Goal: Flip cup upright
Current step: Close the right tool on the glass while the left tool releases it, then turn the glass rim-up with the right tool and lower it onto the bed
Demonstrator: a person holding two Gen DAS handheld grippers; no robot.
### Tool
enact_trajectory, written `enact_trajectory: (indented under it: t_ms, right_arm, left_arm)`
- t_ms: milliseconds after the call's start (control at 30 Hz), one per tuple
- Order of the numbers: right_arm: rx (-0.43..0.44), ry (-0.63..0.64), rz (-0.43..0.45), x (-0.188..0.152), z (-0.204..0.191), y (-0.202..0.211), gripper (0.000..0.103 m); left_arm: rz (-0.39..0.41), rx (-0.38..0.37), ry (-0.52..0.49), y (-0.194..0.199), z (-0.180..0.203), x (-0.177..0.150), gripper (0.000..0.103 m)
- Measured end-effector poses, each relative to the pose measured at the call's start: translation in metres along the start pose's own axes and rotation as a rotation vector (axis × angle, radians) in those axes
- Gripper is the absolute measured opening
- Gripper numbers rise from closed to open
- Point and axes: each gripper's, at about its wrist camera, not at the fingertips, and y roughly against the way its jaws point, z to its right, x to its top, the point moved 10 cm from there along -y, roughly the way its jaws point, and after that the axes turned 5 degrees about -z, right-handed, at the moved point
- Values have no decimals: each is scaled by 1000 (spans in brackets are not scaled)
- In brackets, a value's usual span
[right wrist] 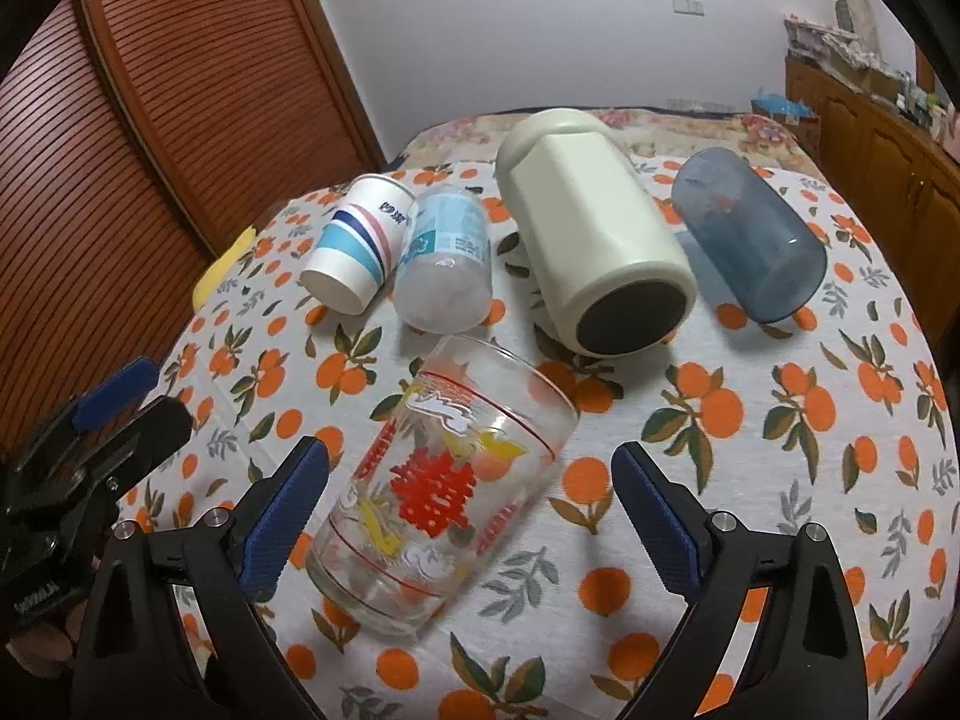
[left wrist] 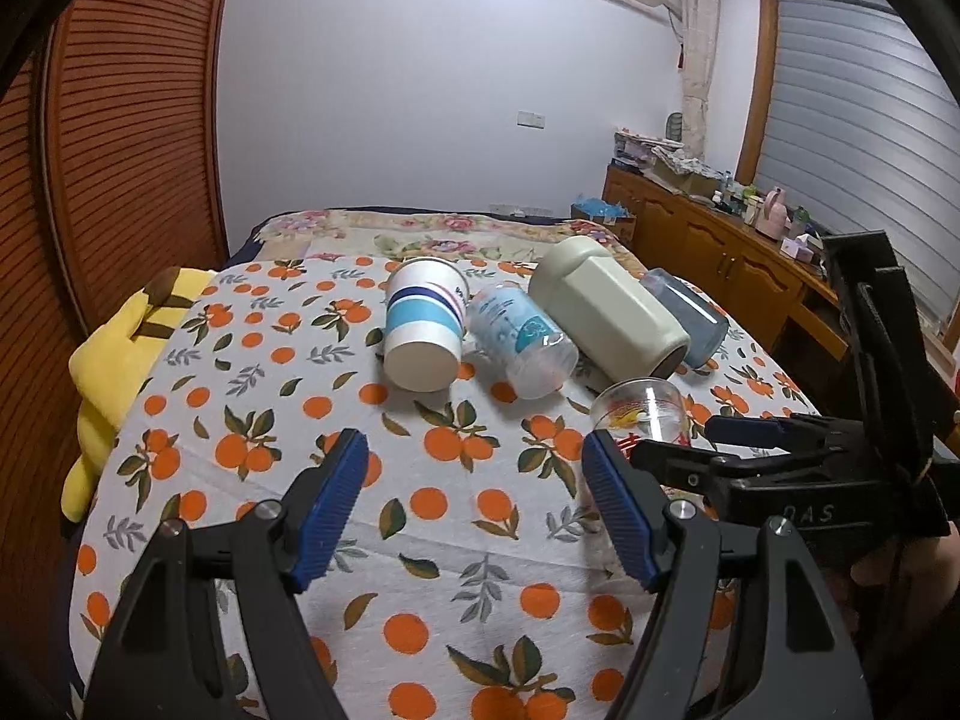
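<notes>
A clear glass cup (right wrist: 444, 486) with red and yellow print lies on its side on the orange-patterned cloth, between the fingers of my open right gripper (right wrist: 471, 480), which do not touch it. Its rim shows in the left wrist view (left wrist: 639, 408). Behind it lie a striped paper cup (right wrist: 360, 240), a clear plastic cup with blue print (right wrist: 447, 264), a cream mug (right wrist: 594, 252) and a blue-grey tumbler (right wrist: 750, 240), all on their sides. My left gripper (left wrist: 474, 468) is open and empty over bare cloth, left of the right gripper (left wrist: 720, 444).
The orange-patterned cloth (left wrist: 420, 540) covers a bed. A yellow plush toy (left wrist: 120, 360) lies at its left edge. A wooden louvred door (left wrist: 120, 120) stands on the left. A cluttered wooden cabinet (left wrist: 720, 240) runs along the right.
</notes>
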Motion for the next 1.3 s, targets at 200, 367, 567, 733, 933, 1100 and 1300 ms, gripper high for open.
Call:
enact_trajectory:
  t_ms: [200, 367, 567, 733, 933, 1100, 1300]
  right_arm:
    - [-20, -7, -44, -1, 0, -13, 96]
    - [9, -32, -83, -5, 4, -19, 95]
    - [27, -28, -111, -5, 7, -17, 95]
    - [76, -67, -158, -6, 5, -25, 91]
    - [104, -101, -197, -3, 2, -34, 81]
    - [108, -118, -204, 3, 6, -36, 76]
    - [100, -59, -154, 6, 2, -31, 70]
  left_arm:
    - [4, -5, 14, 1, -4, -1, 74]
    - [-2, -8, 16, 1, -5, -3, 74]
    - [-5, -10, 19, 0, -6, -4, 74]
    - [-11, -15, 21, -1, -5, -5, 74]
    - [-12, -13, 20, 1, -6, -6, 74]
    - [-18, -13, 22, 0, -7, -6, 74]
    - [-24, -10, 19, -1, -8, -7, 74]
